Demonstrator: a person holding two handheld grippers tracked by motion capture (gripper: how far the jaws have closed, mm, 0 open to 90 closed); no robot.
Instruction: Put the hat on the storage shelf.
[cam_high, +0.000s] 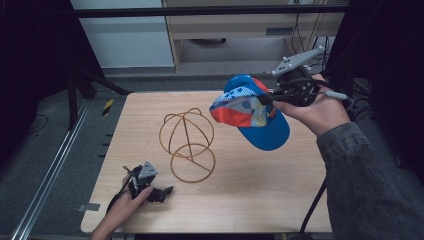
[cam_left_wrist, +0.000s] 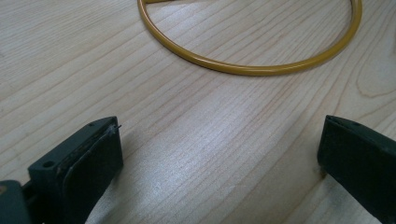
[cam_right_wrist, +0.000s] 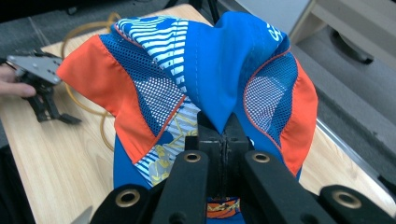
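Black right fingers (cam_right_wrist: 223, 140) clamp the cap's (cam_high: 252, 112) crown fabric above the surface (cam_high: 280, 200) — lower it squarely over the wire stand (cam_high: 187, 145) beside the idle, apart left fingers (cam_high: 162, 192).

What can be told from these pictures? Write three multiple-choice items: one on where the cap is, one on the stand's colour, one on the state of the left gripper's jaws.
1. Where is the cap?
A. Held in the air in the right gripper
B. Lying flat on the table
C. Seated on the wire stand

2. What colour is the wire stand?
A. Black
B. Golden yellow
C. White

3. How do the left gripper jaws stand?
A. Shut on the stand's ring
B. Shut on the cap
C. Open, nothing between them

Key: 1 A, the cap hangs clear of the table, its fabric pinched between the right jaws. 2 B, the wire loops are golden yellow. 3 C, the left gripper view shows bare wood between wide-set jaws.
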